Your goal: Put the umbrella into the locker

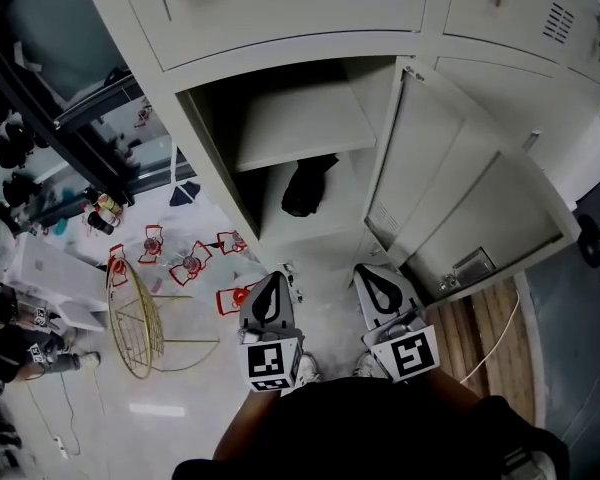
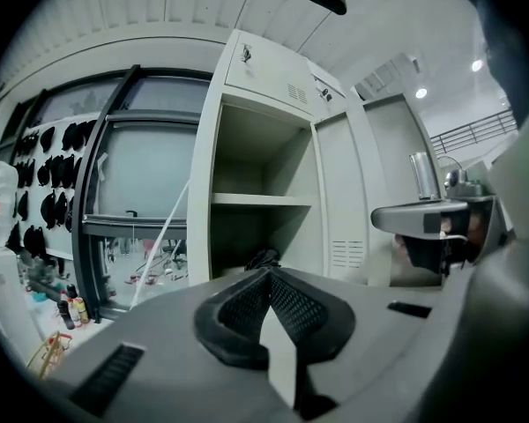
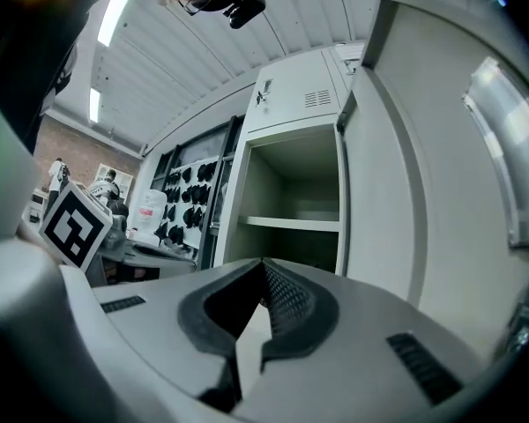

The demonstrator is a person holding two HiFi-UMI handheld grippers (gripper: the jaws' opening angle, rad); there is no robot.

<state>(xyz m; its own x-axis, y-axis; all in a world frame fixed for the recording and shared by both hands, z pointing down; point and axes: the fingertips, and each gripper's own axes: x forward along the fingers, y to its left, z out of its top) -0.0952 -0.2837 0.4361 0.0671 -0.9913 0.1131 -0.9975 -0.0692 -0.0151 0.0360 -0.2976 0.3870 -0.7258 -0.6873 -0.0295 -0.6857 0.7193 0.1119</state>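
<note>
Left gripper (image 1: 272, 290): fingers closed, nothing between. Right gripper (image 1: 377, 283): same, closed and empty. Both held level, side by side, just short of locker (image 1: 280, 56), so neither is carrying anything. Door (image 1: 450, 168) wide open at right, keeps access free. Umbrella (image 1: 308, 186): folded, lying in lower compartment under shelf (image 1: 300, 128), toward back. Judged: umbrella already stowed, only door perhaps left to shut.

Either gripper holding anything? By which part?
Nothing is held. The left gripper and right gripper are both shut and empty; the umbrella lies inside the locker, untouched.
</note>
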